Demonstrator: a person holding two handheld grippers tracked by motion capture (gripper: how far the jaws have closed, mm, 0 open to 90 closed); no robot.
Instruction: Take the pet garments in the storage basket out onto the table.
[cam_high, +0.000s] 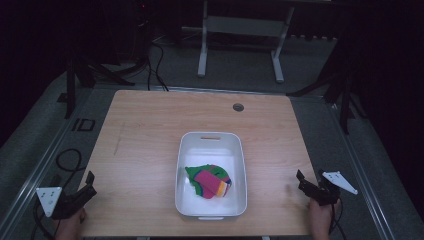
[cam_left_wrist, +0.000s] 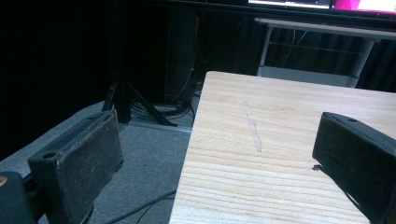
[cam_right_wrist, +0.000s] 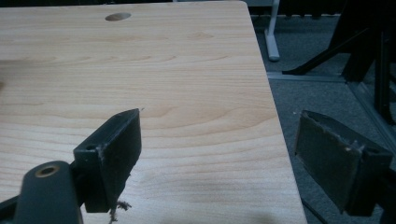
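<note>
A: Where does the work stand?

B: The folded multicoloured cloth, green, pink and yellow, lies inside the white plastic tub at the middle of the worktop, toward the tub's near end. Nothing else sits on the wood.

A: And the tools?

B: Both are well apart from the tub. The left hand-held gripper rests at the near left corner, its jaws spread with nothing between them; in the left gripper view they straddle the worktop's left edge. The right hand-held gripper sits at the near right edge, jaws likewise spread wide and empty.

A: So, finished or not begun?

B: I judge either the cloth has been placed and the hands are parked, or a lift-out is yet to start. From the cloth's neat fold and both tools idle, placing looks done, with nothing left in hand.
</note>
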